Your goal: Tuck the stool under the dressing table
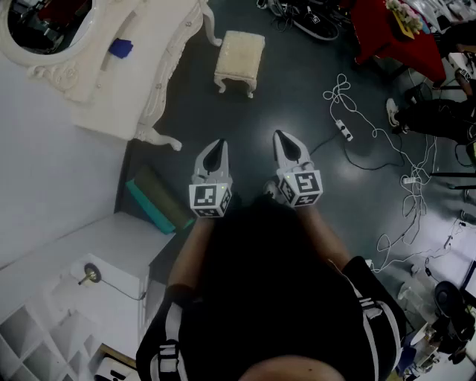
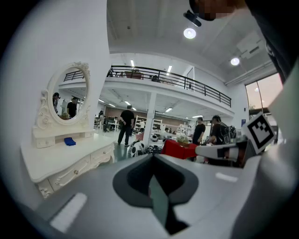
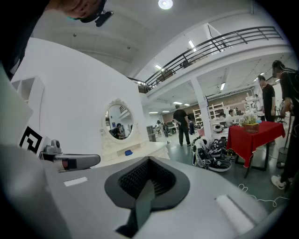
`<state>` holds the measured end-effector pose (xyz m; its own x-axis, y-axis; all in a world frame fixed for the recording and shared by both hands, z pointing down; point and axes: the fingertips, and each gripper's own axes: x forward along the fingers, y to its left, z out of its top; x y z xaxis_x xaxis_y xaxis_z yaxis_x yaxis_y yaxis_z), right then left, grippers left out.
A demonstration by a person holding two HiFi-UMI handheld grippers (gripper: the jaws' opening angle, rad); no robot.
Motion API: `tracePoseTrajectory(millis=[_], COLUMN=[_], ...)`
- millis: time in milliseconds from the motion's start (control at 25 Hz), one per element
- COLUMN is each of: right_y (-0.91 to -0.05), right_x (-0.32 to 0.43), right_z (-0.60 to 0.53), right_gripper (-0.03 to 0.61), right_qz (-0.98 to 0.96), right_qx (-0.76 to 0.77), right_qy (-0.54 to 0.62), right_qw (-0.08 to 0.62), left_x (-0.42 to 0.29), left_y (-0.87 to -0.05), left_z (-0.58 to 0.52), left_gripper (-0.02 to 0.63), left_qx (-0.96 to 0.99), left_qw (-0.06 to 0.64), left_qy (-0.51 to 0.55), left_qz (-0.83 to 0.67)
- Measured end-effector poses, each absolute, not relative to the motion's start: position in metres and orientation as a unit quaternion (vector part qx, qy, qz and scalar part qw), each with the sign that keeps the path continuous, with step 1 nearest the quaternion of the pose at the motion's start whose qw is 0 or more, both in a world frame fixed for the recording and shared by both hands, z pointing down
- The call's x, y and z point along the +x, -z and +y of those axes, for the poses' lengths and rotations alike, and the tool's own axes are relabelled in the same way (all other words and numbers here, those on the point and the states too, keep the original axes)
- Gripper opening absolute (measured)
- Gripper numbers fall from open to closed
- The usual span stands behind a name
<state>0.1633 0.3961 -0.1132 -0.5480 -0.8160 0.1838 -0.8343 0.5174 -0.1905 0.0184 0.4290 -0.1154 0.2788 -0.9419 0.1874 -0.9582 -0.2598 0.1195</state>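
The cream padded stool (image 1: 239, 59) stands on the dark floor, out from the white dressing table (image 1: 141, 67), whose oval mirror (image 1: 44, 22) is at the top left. Both grippers are held side by side above the floor, short of the stool and apart from it. My left gripper (image 1: 216, 143) is shut with nothing in it, and so is my right gripper (image 1: 280, 135). In the left gripper view the dressing table (image 2: 70, 158) is at the left beyond the shut jaws of the left gripper (image 2: 153, 158). The right gripper view shows the shut right gripper (image 3: 148, 161) and the table (image 3: 135, 150); the stool is hidden in both.
A teal box (image 1: 152, 199) leans by the wall near the table's leg. White cables and a power strip (image 1: 346, 131) trail across the floor at the right. A red-clothed table (image 1: 394, 37) and shoes (image 3: 212, 156) stand beyond. People (image 2: 126, 123) stand far off. White shelving (image 1: 44, 327) is at the lower left.
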Motion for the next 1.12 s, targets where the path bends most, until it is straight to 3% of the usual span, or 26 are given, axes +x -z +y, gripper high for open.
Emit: tracePoseTrajectory(millis=[1120], right_y=[0.083], right_x=[0.110], right_z=[0.365], right_gripper=[-0.002], right_qz=[-0.832], right_qx=[0.527], right_qy=[-0.159], right_qw=[0.066], left_x=[-0.046], left_y=[0.093], left_z=[0.393], left_gripper=[0.009], left_qx=[0.818], left_qw=[0.127], left_qy=[-0.052], left_qz=[-0.559])
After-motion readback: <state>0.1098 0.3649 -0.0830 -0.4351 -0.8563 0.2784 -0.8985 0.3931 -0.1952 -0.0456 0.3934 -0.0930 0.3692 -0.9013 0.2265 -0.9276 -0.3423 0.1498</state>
